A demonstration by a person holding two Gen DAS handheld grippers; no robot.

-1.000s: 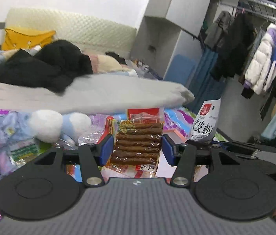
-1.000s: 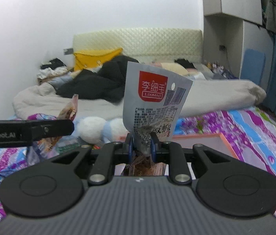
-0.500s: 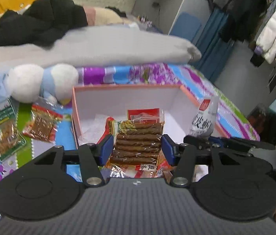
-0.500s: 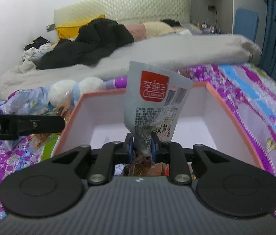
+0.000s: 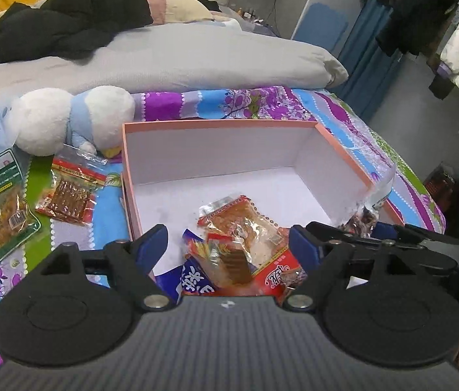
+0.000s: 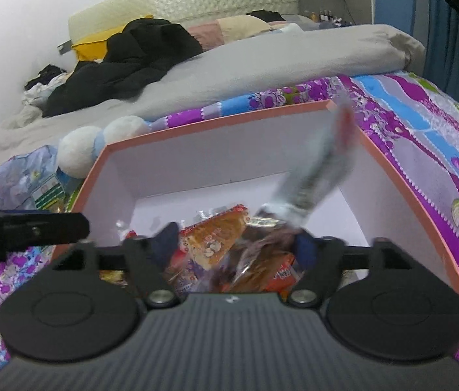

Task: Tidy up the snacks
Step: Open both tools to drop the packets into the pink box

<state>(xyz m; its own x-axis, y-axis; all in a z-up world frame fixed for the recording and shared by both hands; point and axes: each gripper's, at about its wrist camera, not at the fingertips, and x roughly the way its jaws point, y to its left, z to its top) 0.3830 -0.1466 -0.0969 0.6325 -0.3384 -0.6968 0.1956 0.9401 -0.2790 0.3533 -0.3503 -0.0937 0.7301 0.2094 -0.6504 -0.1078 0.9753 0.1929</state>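
A pink-rimmed white box (image 5: 219, 125) lies on the bed; it also shows in the right wrist view (image 6: 216, 120). Several snack packets (image 5: 242, 244) are piled at its near end. My left gripper (image 5: 228, 244) is open and empty above the pile. My right gripper (image 6: 239, 244) is open over the same pile (image 6: 216, 244). A grey packet with a red label (image 6: 317, 176) is blurred in mid-air just past my right gripper's right finger, tipping toward the box's right wall. My right gripper shows in the left wrist view (image 5: 376, 231) at the right.
Two snack packets lie left of the box on the flowered sheet: a red one (image 5: 70, 192) and a green one (image 5: 1, 202). A white and blue plush toy (image 5: 70, 120) sits behind them. A grey duvet (image 5: 164, 55) runs across the back.
Both grippers tilted down over the box and opened. The brown stick packet left my left gripper. The grey packet left my right gripper and is falling.
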